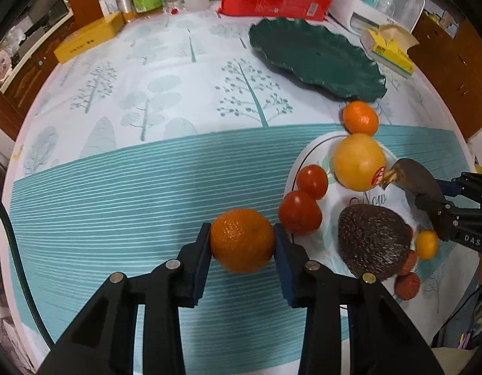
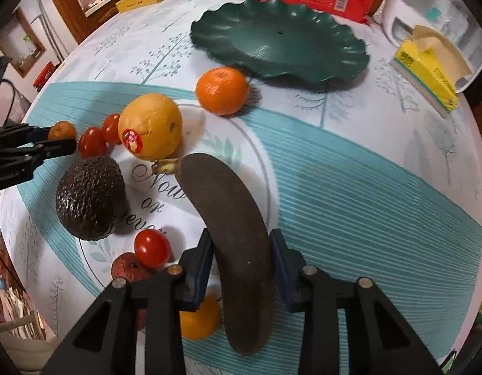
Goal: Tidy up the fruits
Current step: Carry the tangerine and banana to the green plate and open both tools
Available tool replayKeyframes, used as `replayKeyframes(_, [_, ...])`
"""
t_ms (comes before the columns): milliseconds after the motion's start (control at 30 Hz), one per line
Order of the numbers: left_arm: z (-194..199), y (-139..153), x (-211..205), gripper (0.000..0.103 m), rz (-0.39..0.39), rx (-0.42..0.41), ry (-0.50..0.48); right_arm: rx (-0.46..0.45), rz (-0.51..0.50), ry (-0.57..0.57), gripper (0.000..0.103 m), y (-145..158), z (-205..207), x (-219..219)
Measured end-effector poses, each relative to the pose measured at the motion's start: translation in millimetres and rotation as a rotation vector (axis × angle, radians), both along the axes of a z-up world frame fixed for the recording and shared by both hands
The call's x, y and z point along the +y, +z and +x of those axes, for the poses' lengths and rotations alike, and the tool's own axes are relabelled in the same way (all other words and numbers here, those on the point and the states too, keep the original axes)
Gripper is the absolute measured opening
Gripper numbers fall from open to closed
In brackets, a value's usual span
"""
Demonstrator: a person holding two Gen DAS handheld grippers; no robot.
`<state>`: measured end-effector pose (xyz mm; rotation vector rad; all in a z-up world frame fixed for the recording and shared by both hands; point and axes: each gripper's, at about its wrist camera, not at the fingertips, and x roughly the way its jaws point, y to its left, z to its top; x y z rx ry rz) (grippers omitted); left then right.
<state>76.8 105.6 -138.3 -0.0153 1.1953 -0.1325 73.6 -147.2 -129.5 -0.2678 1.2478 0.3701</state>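
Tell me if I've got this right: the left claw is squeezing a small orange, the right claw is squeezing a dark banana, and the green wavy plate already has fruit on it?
Almost. The green wavy plate has no fruit on it, as the right wrist view shows. The rest holds: the left claw is squeezing a small orange, and the right claw is squeezing the dark banana.

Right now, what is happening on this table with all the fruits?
A person is sorting fruit with two handheld grippers. The left gripper is clamped on a mandarin, and the right gripper is clamped on a very dark banana. The green plate has nothing on it. An avocado, a large orange and tomatoes remain by the white plate.
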Motion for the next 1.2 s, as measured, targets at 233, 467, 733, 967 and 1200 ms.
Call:
replayKeyframes(233, [0, 55, 2, 0.036, -0.011, -0.075, 0.004, -0.038, 0.066, -0.064, 0.036, 41, 7, -23])
replayKeyframes(467, [46, 128, -19, 0.036, 0.044, -0.158, -0.045, -0.099, 0.146, -0.111, 0.036, 107, 58, -21])
replayKeyframes(733, [145, 149, -68, 0.036, 0.055, -0.182, -0.081, -0.136, 0.219, -0.240, 0.036, 142, 158, -22])
replayKeyframes(967, [218, 85, -95, 0.036, 0.046, -0.155, -0.007, -0.059, 0.210, -0.374, 0.036, 84, 224, -19])
replayKeyframes(1200, [248, 21, -103, 0.036, 0.045, -0.066, 0.041, 0.024, 0.180, -0.441, 0.036, 17, 244, -24])
